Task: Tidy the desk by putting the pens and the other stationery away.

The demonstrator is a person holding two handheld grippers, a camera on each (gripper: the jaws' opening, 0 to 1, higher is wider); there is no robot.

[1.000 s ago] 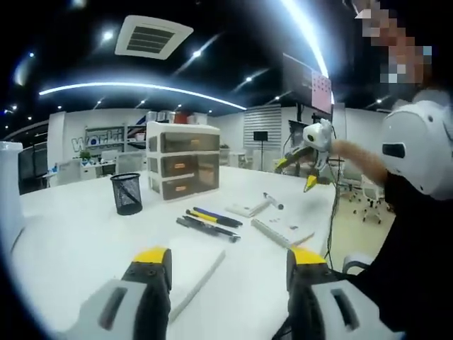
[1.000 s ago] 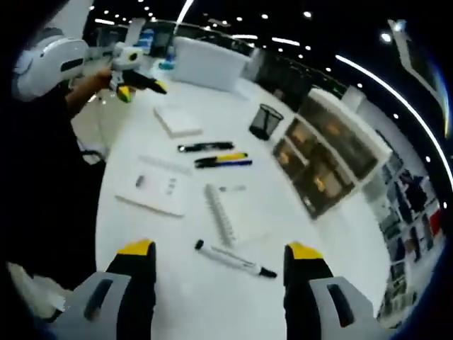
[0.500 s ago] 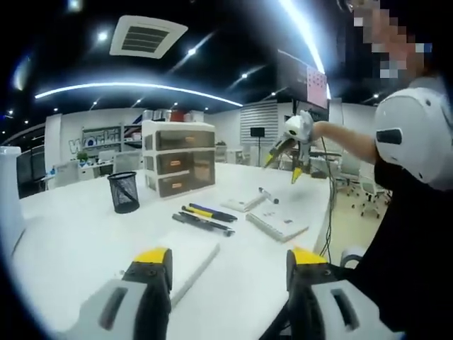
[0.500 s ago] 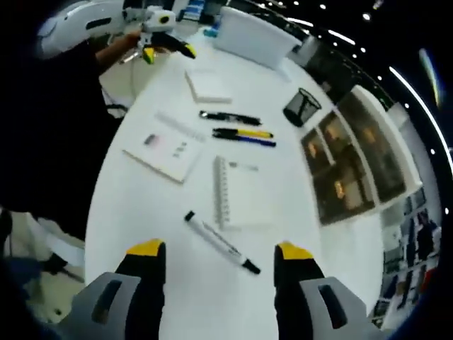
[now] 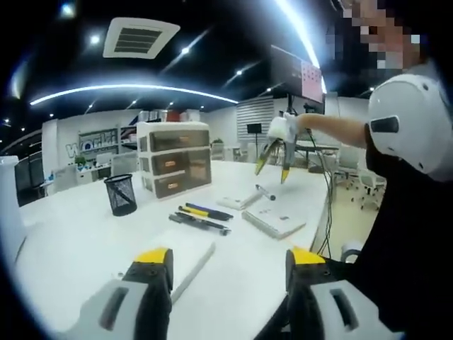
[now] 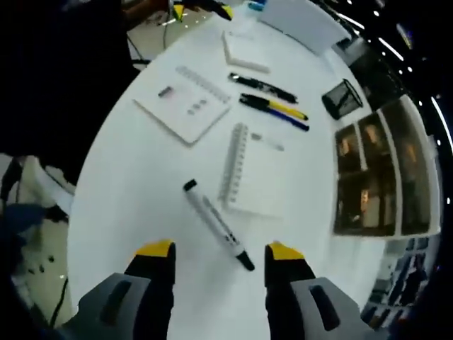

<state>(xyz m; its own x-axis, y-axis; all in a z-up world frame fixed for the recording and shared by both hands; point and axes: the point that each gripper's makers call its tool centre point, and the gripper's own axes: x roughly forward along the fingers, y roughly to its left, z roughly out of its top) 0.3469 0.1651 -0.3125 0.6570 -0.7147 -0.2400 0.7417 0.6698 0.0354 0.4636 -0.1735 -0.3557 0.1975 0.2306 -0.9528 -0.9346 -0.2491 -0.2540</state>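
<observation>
Your glossy white table (image 6: 141, 177) carries a translucent three-drawer unit (image 5: 173, 157), a spiral-bound notepad (image 6: 251, 173) and a slim white marker (image 6: 216, 224) with black ends, lying just ahead of your right hand-held gripper (image 6: 221, 251), jaws apart, empty; your left hand-held gripper (image 5: 223, 258) too

A ceiling air vent (image 5: 140, 37) and a wall screen (image 5: 296, 76) hang above the white office

Right gripper (image 6: 216, 253), jaws parted, above bare white desk (image 6: 134, 191); a marker (image 6: 216, 223) lies just ahead between the jaws, a spiral notebook (image 6: 255, 170) beyond. Left gripper (image 5: 223, 258): a white pad (image 5: 190, 249) immediately ahead, pens (image 5: 202, 216) farther on.
</observation>
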